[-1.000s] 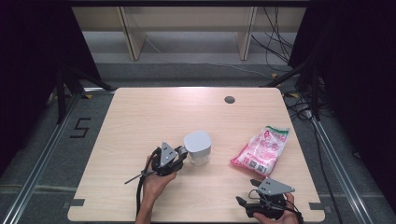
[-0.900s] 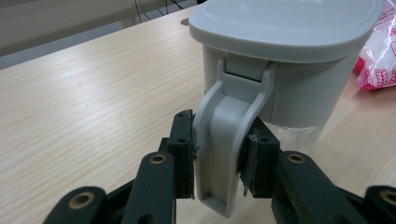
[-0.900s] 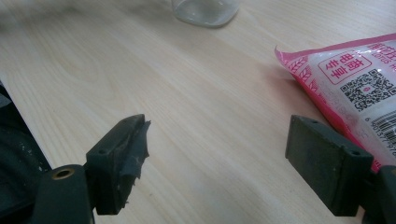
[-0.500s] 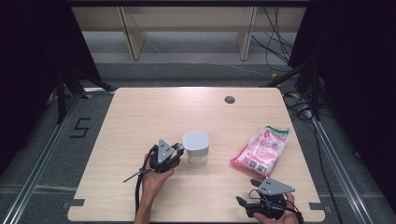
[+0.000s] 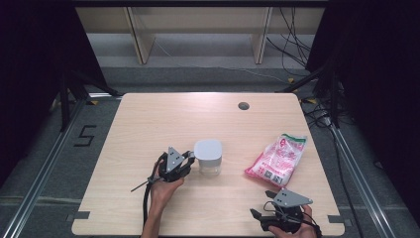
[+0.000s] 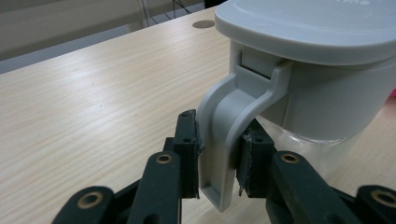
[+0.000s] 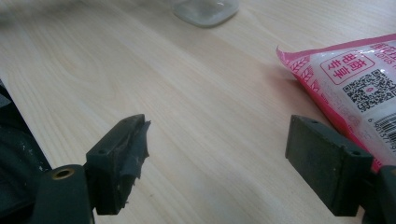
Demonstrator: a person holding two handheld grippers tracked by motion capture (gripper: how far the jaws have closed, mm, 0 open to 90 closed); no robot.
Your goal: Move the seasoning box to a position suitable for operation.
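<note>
My left claw (image 6: 217,170) has just been closing and now pinches the grey latch (image 6: 229,135) of the lidded jar (image 5: 208,156) at the middle of the surface (image 5: 148,119). My right claw (image 7: 217,163) gapes open, with the pink bag (image 7: 359,84) at two o'clock.

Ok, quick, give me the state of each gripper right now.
Left gripper: jaws have just been closing, now shut on the latch of the grey-lidded container.
Right gripper: open, holding nothing, beside the pink bag.

gripper (image 7: 217,163) jaws wide apart, pink bag (image 7: 352,88) beside, wooden table (image 7: 196,84)
</note>
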